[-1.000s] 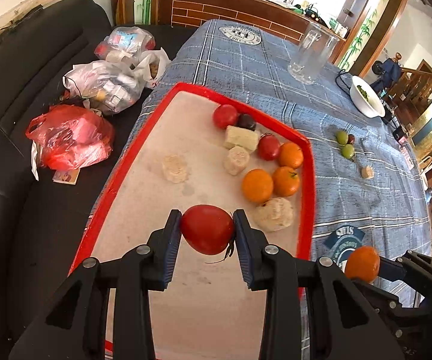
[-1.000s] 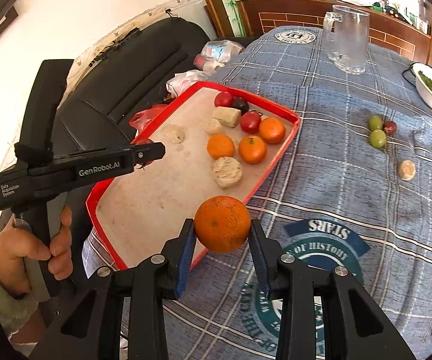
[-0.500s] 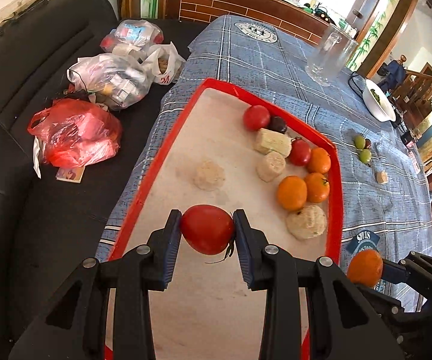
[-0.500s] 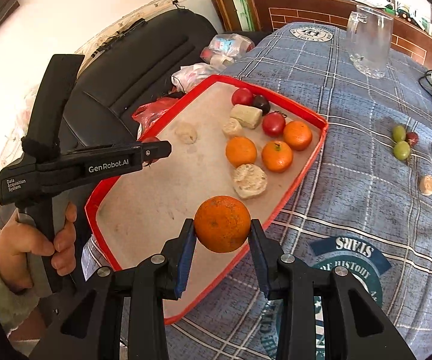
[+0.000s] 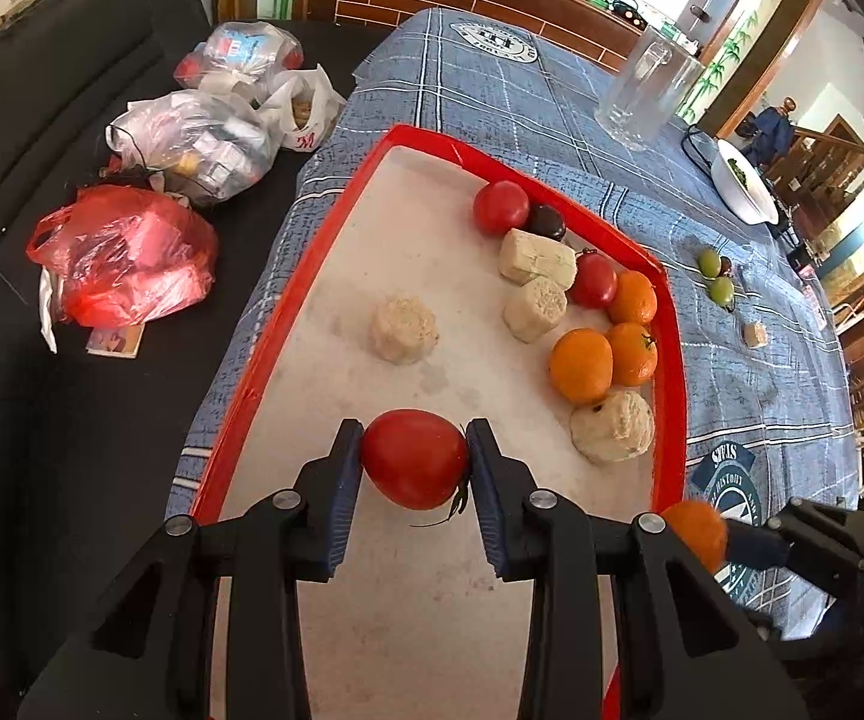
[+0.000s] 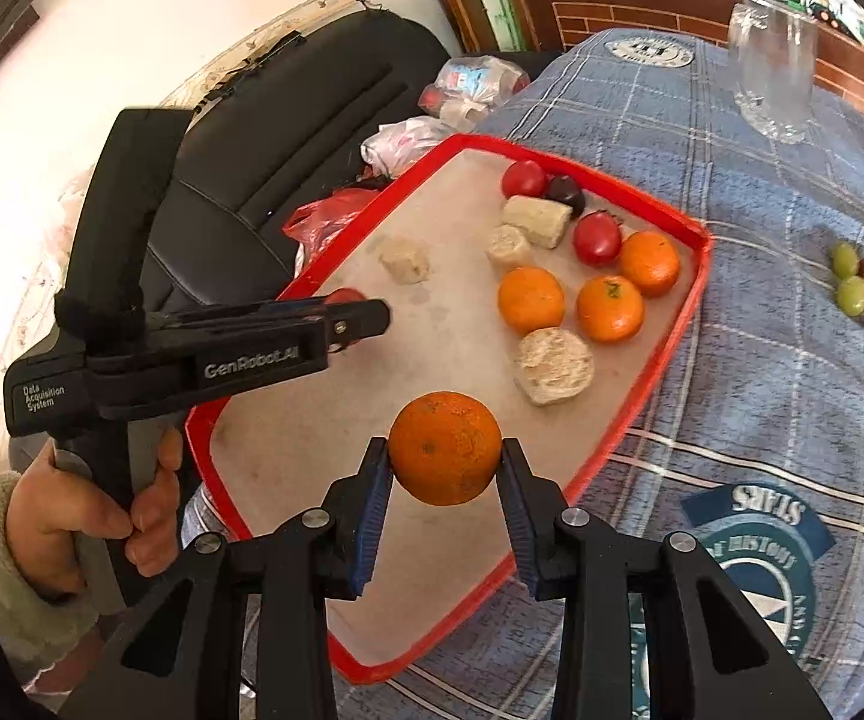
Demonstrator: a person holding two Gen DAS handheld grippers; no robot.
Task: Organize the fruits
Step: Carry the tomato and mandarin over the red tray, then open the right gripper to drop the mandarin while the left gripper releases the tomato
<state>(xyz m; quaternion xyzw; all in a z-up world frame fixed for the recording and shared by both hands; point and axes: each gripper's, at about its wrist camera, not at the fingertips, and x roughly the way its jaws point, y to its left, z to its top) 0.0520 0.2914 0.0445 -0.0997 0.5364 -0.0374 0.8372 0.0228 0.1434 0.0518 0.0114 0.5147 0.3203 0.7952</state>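
Both grippers loaded, both over the red tray (image 5: pixel 669 360).

Left gripper (image 5: pixel 414 459): clenched on a red tomato (image 5: pixel 414 457), held above the tray's near-left area, stem end down toward the right finger. Bare tray floor directly below and ahead.

Right gripper (image 6: pixel 443 449): clenched on an orange (image 6: pixel 444 447), hovering above the tray's near-right part, just inside the right rim.

Already on the tray, along the right edge running to the far corner: three oranges (image 6: pixel 609 307), two tomatoes (image 6: pixel 596 238), a dark plum-like fruit (image 6: pixel 565 191), plus pale beige chunks (image 6: pixel 554 365) mixed in. Another chunk sits alone toward the left rim.

Key relation: the orange cluster lies ahead of the right gripper and slightly right, with one beige chunk between it and the oranges. The nearest tomato lies ahead-right of the left gripper, farther off, past the oranges. So the right hand is nearer its matching group; the left has the longer reach diagonally across the tray.

Judgement: the likely step is setting each fruit beside its kind. The right gripper would need to clear the beige chunk. Round fruits, no long axis to align; roll risk on release.

Still off the tray on the blue cloth (image 6: pixel 762 360): green grapes (image 6: pixel 849 276) and a small beige piece, well to the right.
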